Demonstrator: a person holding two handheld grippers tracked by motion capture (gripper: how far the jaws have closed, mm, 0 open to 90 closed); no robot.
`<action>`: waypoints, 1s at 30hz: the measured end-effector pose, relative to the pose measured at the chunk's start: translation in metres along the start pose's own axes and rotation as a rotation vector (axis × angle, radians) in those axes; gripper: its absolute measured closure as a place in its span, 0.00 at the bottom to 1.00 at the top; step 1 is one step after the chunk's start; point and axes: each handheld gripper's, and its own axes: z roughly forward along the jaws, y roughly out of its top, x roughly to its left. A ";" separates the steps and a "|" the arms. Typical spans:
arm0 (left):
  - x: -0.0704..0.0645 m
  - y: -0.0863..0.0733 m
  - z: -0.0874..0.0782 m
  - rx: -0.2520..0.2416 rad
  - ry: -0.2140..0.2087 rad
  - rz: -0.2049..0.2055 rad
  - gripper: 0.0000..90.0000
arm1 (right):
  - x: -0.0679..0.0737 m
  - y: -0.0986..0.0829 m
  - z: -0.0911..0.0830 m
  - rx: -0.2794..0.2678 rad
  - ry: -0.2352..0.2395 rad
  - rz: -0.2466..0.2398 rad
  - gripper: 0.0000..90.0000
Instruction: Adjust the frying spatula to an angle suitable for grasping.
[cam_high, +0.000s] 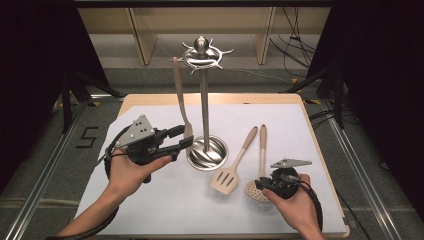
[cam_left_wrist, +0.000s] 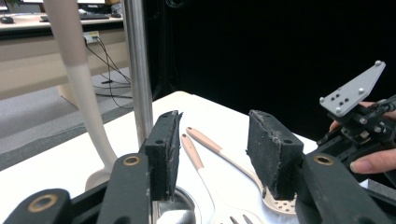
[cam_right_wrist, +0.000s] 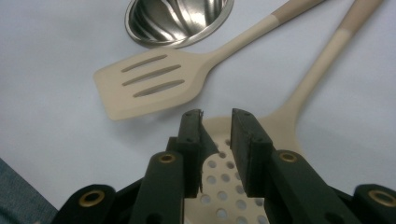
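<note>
Right gripper (cam_high: 270, 186) sits directly over the skimmer (cam_high: 257, 190) head, pointing down at it. In the right gripper view the jaws stand narrow, a slim gap, perforated head (cam_right_wrist: 219, 186) right underneath and between them. Can't tell whether the pads touch it yet; nothing looks clamped.

Key relation: the skimmer's long axis runs from the head at the near edge of the counter (cam_high: 150, 210) away from the person, handle (cam_high: 262, 150) pointing roughly at the stand. The jaws are at the head end, not the handle, and the head lies flat, so I'd judge a grip needs the jaws to straddle its rim or shift up the neck.

Left gripper (cam_high: 181, 141) is by the stand (cam_high: 204, 100), jaws wide open, holding nothing. In its own view the pole (cam_left_wrist: 137, 70) rises just behind the left jaw. A hung utensil (cam_high: 180, 95) dangles from the top hooks, its lower end close beside these jaws, near the stand's base dish (cam_high: 212, 156). Whether they touch, I can't tell.

Nearer hand for the skimmer: right, clearly. Left is well apart from it, across the base dish.

Counts:
- utensils: 3 in all: 1 hung utensil, 1 slotted turner (cam_high: 227, 177), 1 skimmer
- on the counter: 2, side by side, handles angled away, turner just left of the skimmer
- stand: 1, hook ring (cam_high: 202, 54) on top
- grippers: 2

Likely next: the skimmer gets lifted toward the hooks; its handle end has to lead.
</note>
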 end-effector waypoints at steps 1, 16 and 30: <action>0.000 -0.001 0.000 0.000 0.000 -0.001 0.59 | 0.000 0.000 0.000 0.006 -0.003 0.006 0.82; -0.008 -0.030 0.050 0.181 -0.035 -0.038 0.56 | -0.007 0.004 -0.008 0.044 -0.056 0.035 0.82; -0.018 -0.058 0.101 0.363 -0.040 -0.011 0.54 | -0.008 0.005 -0.009 0.054 -0.052 0.045 0.82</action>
